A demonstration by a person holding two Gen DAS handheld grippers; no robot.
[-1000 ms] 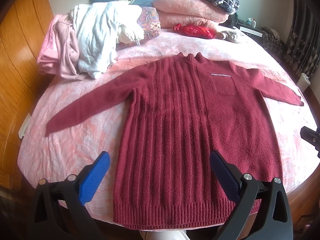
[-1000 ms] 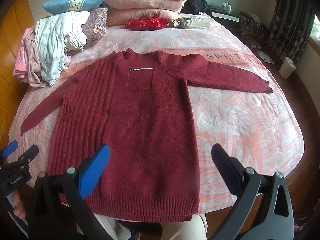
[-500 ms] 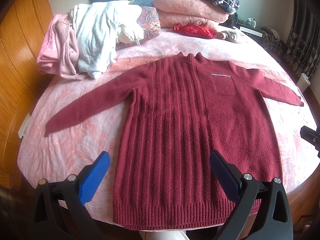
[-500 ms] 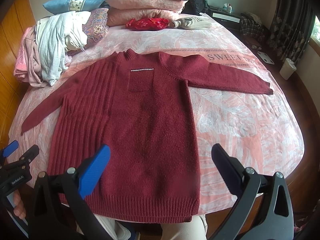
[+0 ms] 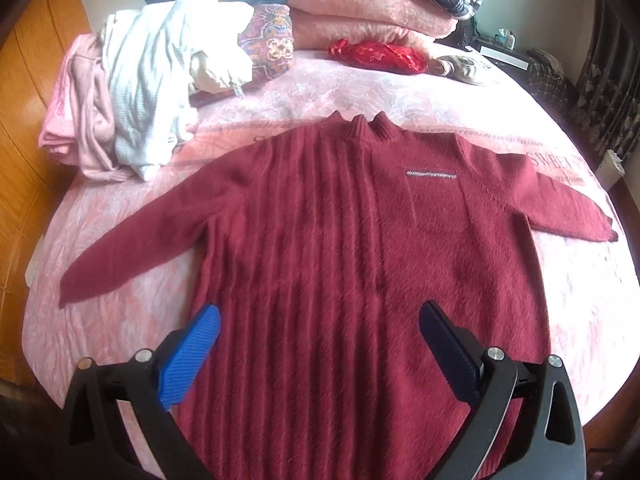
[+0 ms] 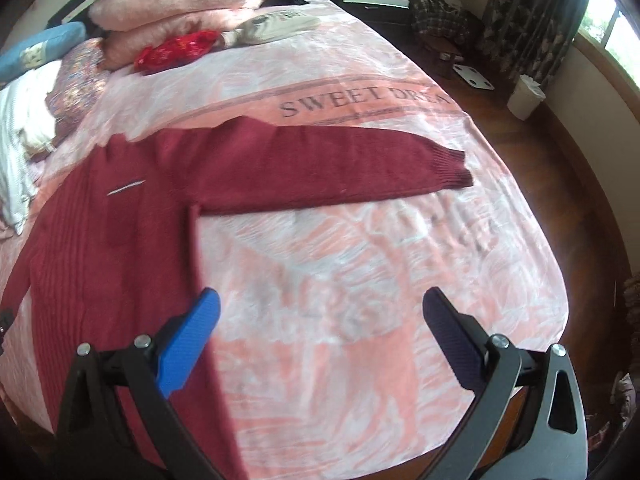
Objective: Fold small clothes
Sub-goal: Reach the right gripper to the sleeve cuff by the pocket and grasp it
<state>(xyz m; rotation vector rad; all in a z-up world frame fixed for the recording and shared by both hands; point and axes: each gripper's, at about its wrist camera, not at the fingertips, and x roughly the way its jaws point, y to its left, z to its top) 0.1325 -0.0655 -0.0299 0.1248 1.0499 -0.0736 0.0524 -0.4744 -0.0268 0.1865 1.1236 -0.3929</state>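
A dark red knit sweater (image 5: 340,248) lies flat, front up, on the pink bed (image 5: 120,312), both sleeves spread out. My left gripper (image 5: 320,324) is open and empty above the sweater's lower body. In the right wrist view the sweater (image 6: 100,240) lies at the left, with its right sleeve (image 6: 320,172) stretched across the bed. My right gripper (image 6: 320,308) is open and empty above the bare bedspread, to the right of the sweater's side edge.
A pile of white and pink clothes (image 5: 132,100) lies at the bed's far left. Pillows and folded pink blankets (image 5: 360,12) are stacked at the head, with a red bundle (image 5: 376,56) in front. A white bin (image 6: 526,96) stands on the floor at the right.
My left gripper has moved forward over the sweater's body. My right gripper has swung right and forward, off the sweater, toward the right sleeve. The sweater has not moved.
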